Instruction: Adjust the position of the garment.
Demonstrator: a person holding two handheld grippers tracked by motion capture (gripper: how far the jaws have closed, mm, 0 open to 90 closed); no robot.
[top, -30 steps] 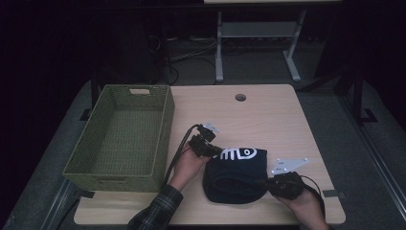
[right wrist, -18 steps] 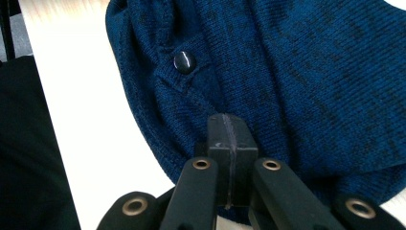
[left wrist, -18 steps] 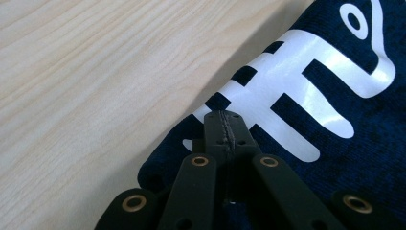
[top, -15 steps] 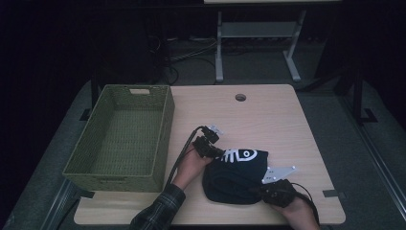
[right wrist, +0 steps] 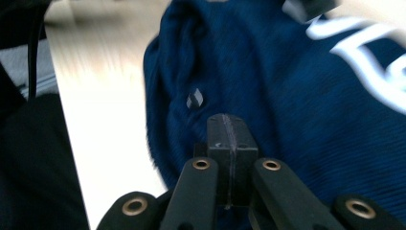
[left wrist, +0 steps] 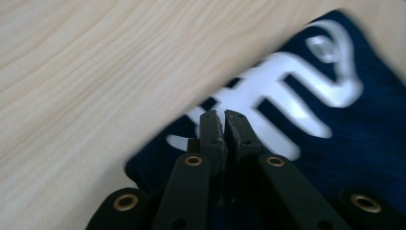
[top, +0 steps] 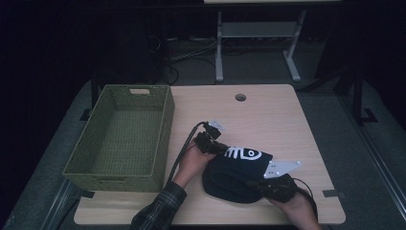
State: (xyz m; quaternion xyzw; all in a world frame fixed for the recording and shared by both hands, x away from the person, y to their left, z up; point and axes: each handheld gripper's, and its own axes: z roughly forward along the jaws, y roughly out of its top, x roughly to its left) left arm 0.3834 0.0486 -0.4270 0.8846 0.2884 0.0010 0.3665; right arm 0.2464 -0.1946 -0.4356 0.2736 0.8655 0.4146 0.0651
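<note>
A dark blue cloth (top: 237, 172) with a white printed design lies bunched on the near right part of the wooden table (top: 268, 115), between the person's two hands. The left gripper (top: 221, 149) reaches in from the cloth's left edge, near the white print, with the left hand (top: 191, 163) behind it and a checked sleeve (top: 158, 213) at the table's near edge. In the left gripper view its jaws stand almost together with a thin slit between the tips; they have just been opening a little, and they sit over the cloth's edge where the white print (left wrist: 292, 91) begins. Whether a fold is pinched in that slit cannot be told. The right gripper (top: 258, 184) lies low across the cloth's near right side, its grey plate (top: 281, 168) on top and the right hand (top: 297, 206) behind it. In the right gripper view its jaws are pressed fully together, the tips resting against the blue cloth (right wrist: 297, 96); whether fabric is caught between them cannot be seen. A green woven basket (top: 163, 115) stands on the left part of the table, well apart from the cloth, with nothing visible inside. A round hole (top: 240, 97) sits near the table's far edge.
</note>
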